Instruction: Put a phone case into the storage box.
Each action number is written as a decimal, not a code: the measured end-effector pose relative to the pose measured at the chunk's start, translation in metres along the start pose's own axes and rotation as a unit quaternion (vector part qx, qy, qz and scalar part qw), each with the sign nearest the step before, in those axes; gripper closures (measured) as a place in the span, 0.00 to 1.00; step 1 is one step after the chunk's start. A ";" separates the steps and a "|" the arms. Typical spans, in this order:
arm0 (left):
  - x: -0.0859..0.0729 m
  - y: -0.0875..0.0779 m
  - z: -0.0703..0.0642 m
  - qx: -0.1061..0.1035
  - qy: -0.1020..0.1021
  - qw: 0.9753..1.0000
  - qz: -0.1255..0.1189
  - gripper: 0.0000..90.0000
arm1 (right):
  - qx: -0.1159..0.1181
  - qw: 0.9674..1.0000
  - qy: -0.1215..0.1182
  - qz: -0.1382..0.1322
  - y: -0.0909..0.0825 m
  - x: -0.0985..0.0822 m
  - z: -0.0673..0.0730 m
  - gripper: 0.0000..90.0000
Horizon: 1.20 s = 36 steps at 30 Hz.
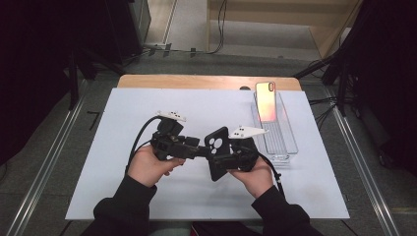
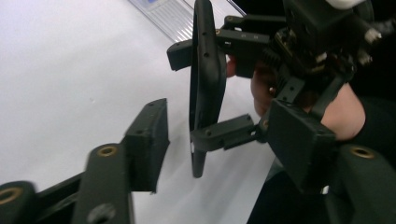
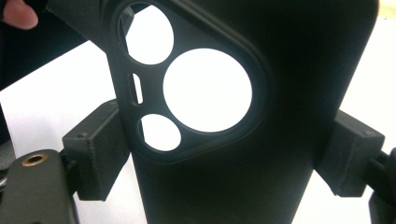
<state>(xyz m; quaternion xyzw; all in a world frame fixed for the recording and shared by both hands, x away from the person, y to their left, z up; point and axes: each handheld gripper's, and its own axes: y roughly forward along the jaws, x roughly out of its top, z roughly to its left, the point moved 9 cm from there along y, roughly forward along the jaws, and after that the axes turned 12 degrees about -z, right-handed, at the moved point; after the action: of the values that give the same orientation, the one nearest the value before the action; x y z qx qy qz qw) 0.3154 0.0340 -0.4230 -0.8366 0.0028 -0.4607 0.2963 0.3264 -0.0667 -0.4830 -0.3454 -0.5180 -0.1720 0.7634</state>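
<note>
A black phone case [image 1: 217, 146] with round camera cutouts is held upright above the white sheet. My right gripper [image 1: 222, 160] is shut on it; in the right gripper view the gripper [image 3: 224, 158] has a pad pressed against each long edge of the case [image 3: 289, 93]. My left gripper [image 1: 201, 150] points at the case from the left. In the left gripper view the gripper [image 2: 222, 119] stands open, with the case [image 2: 205, 84] edge-on between its jaws and a gap on either side.
A phone [image 1: 265, 101] with a shiny orange-pink back leans in a clear plastic tray [image 1: 285, 142] at the back right. A white sheet [image 1: 147, 196] covers the wooden table [image 1: 196, 81]. Metal rails run along both sides of the table.
</note>
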 end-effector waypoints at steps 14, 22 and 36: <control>-0.024 -0.010 0.012 -0.020 0.092 0.995 0.023 0.34 | 0.039 0.999 -0.018 0.014 -0.009 0.001 -0.001 0.14; -0.048 -0.012 0.026 -0.025 0.096 0.995 0.014 0.34 | 0.064 0.998 -0.011 0.014 -0.016 0.004 0.000 0.14; -0.079 -0.016 0.044 -0.001 0.088 0.996 0.011 0.34 | 0.075 0.997 0.004 0.023 -0.024 0.010 -0.003 0.14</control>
<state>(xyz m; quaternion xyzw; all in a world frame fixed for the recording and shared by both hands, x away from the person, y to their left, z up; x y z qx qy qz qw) 0.2998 0.0912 -0.4938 -0.7930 0.0389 -0.5296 0.2987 0.3181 -0.0847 -0.4665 -0.2986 -0.5185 -0.1168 0.7927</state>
